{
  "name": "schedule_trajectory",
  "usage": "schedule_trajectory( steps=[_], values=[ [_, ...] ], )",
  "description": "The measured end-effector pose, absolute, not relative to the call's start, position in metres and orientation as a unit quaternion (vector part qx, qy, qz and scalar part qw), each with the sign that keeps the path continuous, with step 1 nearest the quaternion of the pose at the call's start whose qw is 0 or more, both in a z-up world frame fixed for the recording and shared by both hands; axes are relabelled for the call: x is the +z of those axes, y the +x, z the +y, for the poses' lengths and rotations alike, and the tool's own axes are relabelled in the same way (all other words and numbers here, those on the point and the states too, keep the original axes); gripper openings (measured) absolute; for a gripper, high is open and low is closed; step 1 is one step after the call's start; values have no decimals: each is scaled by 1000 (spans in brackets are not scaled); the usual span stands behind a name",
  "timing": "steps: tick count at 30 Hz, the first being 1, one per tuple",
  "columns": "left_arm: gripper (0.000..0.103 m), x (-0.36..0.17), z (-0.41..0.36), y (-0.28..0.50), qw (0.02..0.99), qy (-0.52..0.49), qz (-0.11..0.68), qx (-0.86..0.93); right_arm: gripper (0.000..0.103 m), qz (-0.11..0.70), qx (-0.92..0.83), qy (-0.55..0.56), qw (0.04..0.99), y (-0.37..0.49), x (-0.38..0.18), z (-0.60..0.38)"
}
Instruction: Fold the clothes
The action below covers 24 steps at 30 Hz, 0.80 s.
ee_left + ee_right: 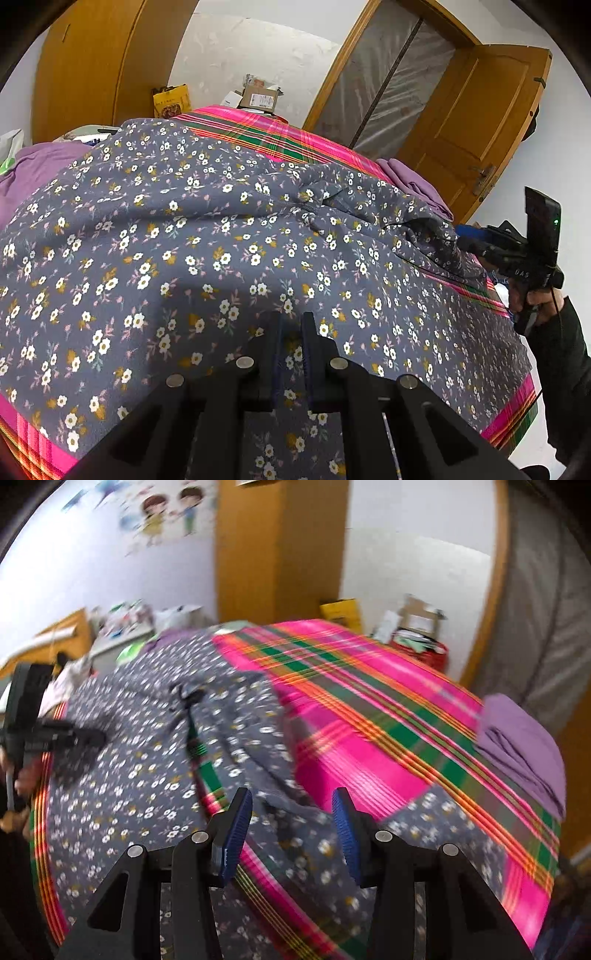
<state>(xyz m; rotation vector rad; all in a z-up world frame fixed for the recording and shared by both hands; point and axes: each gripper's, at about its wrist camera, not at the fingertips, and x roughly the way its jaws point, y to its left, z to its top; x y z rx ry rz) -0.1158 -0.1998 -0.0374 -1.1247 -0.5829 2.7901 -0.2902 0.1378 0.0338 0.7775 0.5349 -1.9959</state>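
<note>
**Left gripper pinches the floral garment; right gripper stands spread above it**

Nearest the left wrist camera, the left gripper has its 2 black fingers drawn close together, with a strip of the grey floral garment running up between them; it is clenched on that cloth. The garment, grey-blue with small white and mustard flowers, spreads away from the fingers across most of the bed, rumpled into a ridge toward its far right side. Under it lies a pink, green and orange plaid bedsheet. A folded purple cloth sits at the sheet's right edge, beyond the garment.

In the blurred right wrist view, the right gripper has its 2 blue-padded fingers held wide apart and released. A fold of the floral garment lies below and between them, and I cannot tell whether the pads touch it. The garment spreads to the left of this gripper, and bare plaid sheet lies to its right. The person's hand holds this gripper at the bed's edge.
</note>
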Motion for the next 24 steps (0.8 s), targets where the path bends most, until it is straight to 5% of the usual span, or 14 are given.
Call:
schedule_trajectory(
  steps=[2,4,14,24],
  values=[
    [9,-37,-201,-116,39,-367,-191,910,46,238,-795,325,453,-291,27,131],
    [9,-38,-202,-115,40,-366,-194,909,7,234,-799,338,439,-300,22,128],
    [9,-38,-204,-113,42,-366,-199,908,7,142,-921,211,294,-326,89,147],
    [9,-39,-208,-111,49,-366,-208,906,9,172,-850,269,420,-244,83,150]
  ],
)
